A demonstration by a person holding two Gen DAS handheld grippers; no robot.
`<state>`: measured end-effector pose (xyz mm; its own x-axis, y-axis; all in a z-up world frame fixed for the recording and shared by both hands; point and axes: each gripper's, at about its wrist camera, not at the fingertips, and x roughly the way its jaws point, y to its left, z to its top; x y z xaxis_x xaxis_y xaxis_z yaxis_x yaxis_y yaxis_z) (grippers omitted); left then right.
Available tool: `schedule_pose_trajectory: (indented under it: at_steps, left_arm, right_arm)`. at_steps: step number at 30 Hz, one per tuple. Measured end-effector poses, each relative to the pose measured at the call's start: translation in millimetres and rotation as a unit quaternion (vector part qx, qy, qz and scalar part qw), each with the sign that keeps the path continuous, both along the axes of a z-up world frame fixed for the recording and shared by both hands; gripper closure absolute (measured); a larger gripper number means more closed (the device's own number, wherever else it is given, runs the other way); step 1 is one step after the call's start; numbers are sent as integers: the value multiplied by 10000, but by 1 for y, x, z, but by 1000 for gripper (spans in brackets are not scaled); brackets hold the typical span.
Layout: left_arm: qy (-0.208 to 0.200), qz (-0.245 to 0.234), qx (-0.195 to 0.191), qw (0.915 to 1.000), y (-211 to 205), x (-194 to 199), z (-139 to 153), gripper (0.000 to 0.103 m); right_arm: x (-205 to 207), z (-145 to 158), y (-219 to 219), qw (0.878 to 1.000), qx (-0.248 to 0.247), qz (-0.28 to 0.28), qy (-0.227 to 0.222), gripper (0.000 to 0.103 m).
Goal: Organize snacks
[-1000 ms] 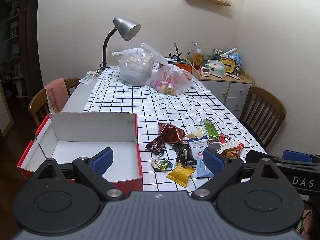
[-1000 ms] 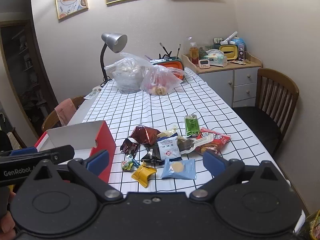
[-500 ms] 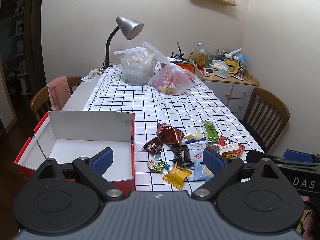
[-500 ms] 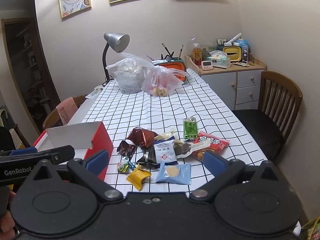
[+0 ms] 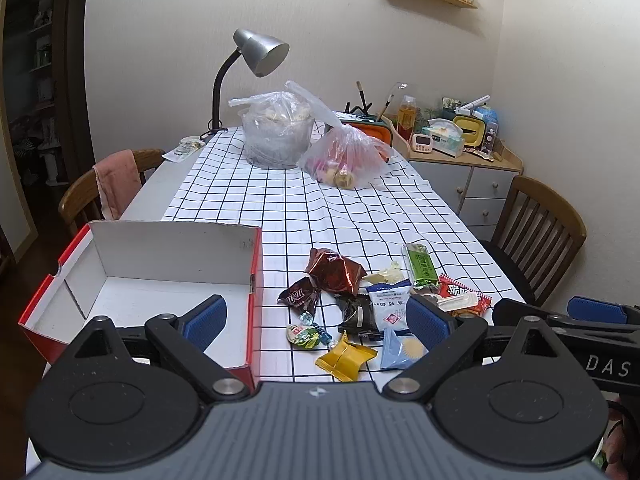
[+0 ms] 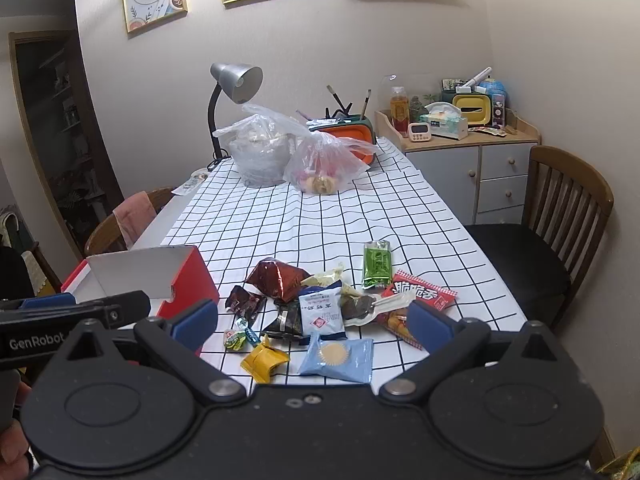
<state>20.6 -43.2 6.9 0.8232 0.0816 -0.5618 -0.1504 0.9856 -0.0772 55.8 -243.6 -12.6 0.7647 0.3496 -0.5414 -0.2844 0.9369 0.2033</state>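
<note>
Two grippers, my left gripper (image 5: 316,318) and right gripper (image 6: 314,318), hover spread wide, holding nothing; one red box (image 5: 160,248), white inside, sits open on the checked tablecloth (image 5: 320,208); just right of it lie about eleven snacks (image 6: 324,304): one green packet (image 6: 376,264), one yellow (image 6: 264,362), one pale blue (image 6: 338,358), one maroon foil (image 6: 278,278).

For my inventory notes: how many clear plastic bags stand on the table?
2. A greyish bag near the lamp, and a pinkish bag beside it on its right. No others are visible.
</note>
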Motion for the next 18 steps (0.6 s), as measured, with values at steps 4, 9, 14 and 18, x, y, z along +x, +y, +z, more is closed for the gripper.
schedule_pose_trajectory:
  at_steps: [4,9,14,18]
  left_arm:
    - [42,29,-7,10000,-4,7,-3,6]
    - [219,61,-30,9997,-7,22,-11,6]
    - [564,84,7,9984,-13,40,-30,6]
    - [871,59,105,9961,-20,57,-49,7]
  right_arm:
    - [8,-3,-4,10000,-31,92,15,3]
    - [22,-13,-9,9996,-161,214,87,3]
    - [41,-35,-22,9986,-334,308,278,4]
    - [59,-57,-34,9966,-514,434,473,6]
